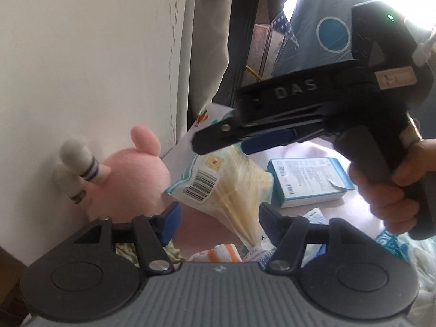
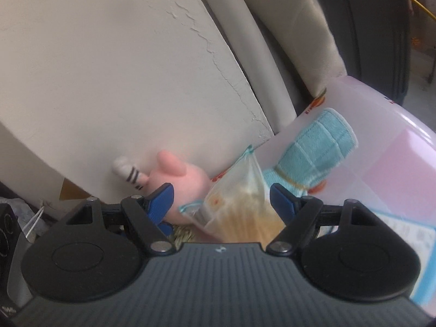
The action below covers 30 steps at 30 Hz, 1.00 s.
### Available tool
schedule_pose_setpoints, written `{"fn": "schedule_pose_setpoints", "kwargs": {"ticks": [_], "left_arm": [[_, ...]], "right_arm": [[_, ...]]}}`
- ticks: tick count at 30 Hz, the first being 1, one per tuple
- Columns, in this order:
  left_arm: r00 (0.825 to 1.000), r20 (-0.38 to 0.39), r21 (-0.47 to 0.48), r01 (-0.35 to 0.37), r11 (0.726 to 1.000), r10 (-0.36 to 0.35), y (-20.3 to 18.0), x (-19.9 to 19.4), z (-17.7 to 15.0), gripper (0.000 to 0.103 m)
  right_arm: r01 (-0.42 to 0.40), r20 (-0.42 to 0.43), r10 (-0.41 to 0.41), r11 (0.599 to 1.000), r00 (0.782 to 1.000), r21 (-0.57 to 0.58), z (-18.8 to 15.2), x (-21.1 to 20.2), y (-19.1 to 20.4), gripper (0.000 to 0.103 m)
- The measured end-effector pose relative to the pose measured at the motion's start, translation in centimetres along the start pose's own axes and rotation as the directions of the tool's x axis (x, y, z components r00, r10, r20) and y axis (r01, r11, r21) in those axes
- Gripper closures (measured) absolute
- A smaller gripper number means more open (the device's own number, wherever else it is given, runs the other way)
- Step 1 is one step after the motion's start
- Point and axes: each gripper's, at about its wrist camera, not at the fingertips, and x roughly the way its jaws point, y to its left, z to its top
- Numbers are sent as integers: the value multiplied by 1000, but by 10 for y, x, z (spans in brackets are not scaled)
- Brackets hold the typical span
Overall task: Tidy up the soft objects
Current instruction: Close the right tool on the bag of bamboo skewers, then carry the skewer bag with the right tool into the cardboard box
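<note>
We counted one pink plush toy (image 1: 130,179) with two grey striped-tipped limbs (image 1: 79,160) showing, one clear packet (image 1: 218,179) of pale yellow sticks, and one blue-and-white carton (image 1: 305,179). We also counted one orange-and-white striped soft item (image 1: 220,253) and one rolled teal cloth (image 2: 318,147) — that last seen only from the right wrist view, lying in one translucent bin (image 2: 381,125). Grippers numbered two: the left gripper (image 1: 218,212) and the right gripper (image 2: 222,196), each with two blue-padded fingers. We saw one hand (image 1: 387,190) — more crumpled packaging lay nearby, too blurred to count.
</note>
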Motion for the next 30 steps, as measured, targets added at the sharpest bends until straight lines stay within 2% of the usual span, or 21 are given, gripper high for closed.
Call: {"fn": "schedule_pose_setpoints", "kwargs": {"ticks": [5, 6, 7, 10, 13, 15, 17, 18, 24, 30], "left_arm": [[1000, -26, -9, 5, 1000, -6, 0, 14, -1, 40], [999, -33, -11, 6, 1000, -6, 0, 17, -2, 40], [999, -42, -15, 6, 1000, -6, -1, 22, 1, 40], [998, -69, -39, 13, 999, -15, 2, 32, 3, 42], [998, -64, -47, 12, 999, -15, 3, 35, 5, 49], [998, -58, -60, 20, 998, -24, 3, 32, 6, 52], [999, -45, -62, 25, 998, -28, 0, 29, 8, 61], [999, -39, -57, 30, 998, -32, -1, 25, 9, 71], [998, 15, -33, 55, 998, -54, -8, -11, 14, 72], [991, 101, 39, 81, 996, -85, -21, -68, 18, 71]], "right_arm": [[0, -29, 0, 1000, 1000, 3, -5, 21, -7, 27], [1, -20, -1, 1000, 1000, 1, -7, 22, -7, 31], [4, -14, -4, 1000, 1000, 1, -9, 21, -7, 44], [3, 14, -3, 1000, 1000, 29, -13, 14, -11, 66], [-8, 36, 6, 999, 999, 42, -18, 3, -9, 73], [-12, 56, 10, 999, 998, 41, -21, -6, -5, 76], [-20, 82, 16, 999, 996, 50, -23, -16, -1, 77], [-20, 92, 15, 998, 996, 54, -23, -22, 1, 78], [-11, 145, 3, 999, 989, 53, -26, -59, 24, 79], [-21, 237, 6, 998, 971, 61, -39, -114, 58, 79]]}}
